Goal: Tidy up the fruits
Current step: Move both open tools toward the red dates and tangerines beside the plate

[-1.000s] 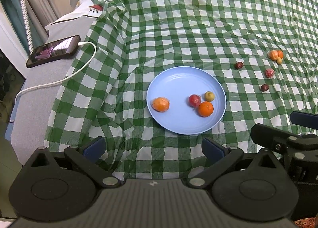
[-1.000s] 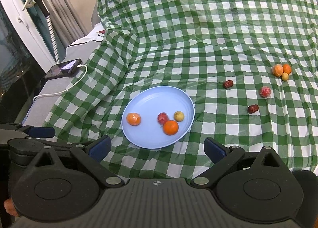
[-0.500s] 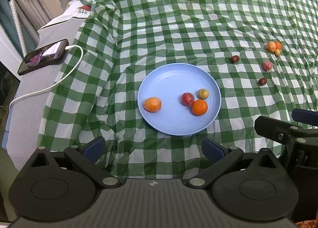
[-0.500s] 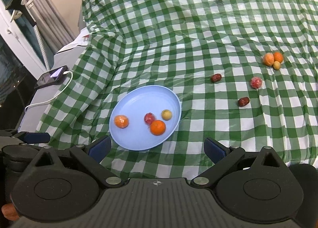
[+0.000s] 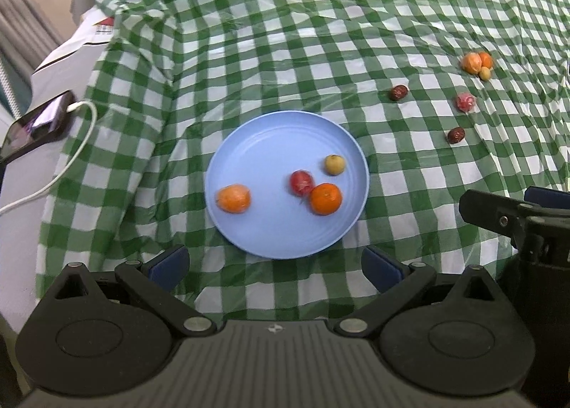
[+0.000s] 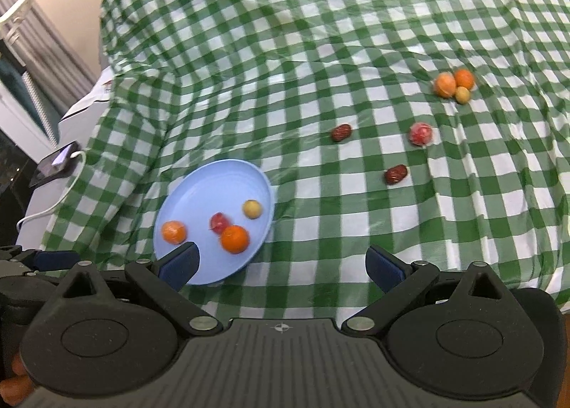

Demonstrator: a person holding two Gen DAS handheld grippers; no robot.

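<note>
Off to the left in the left wrist view, a phone point(image 5: 35, 125) with a white cable point(image 5: 60, 173) lies beside the green checked cloth point(image 5: 285, 34); the left gripper point(image 5: 274, 267) is spread and empty before the blue plate point(image 5: 270, 144), which holds four fruits: two oranges, one red, one yellow; six more lie far right. From the right wrist view, the right gripper point(image 6: 283, 267) gapes empty; two dark dates point(image 6: 342, 132), one pink fruit point(image 6: 421, 134), and three clustered orange-yellow fruits point(image 6: 454, 84) rest apart from the plate.

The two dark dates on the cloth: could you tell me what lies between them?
Only bare checked cloth separates the dates, seen in both views.
</note>
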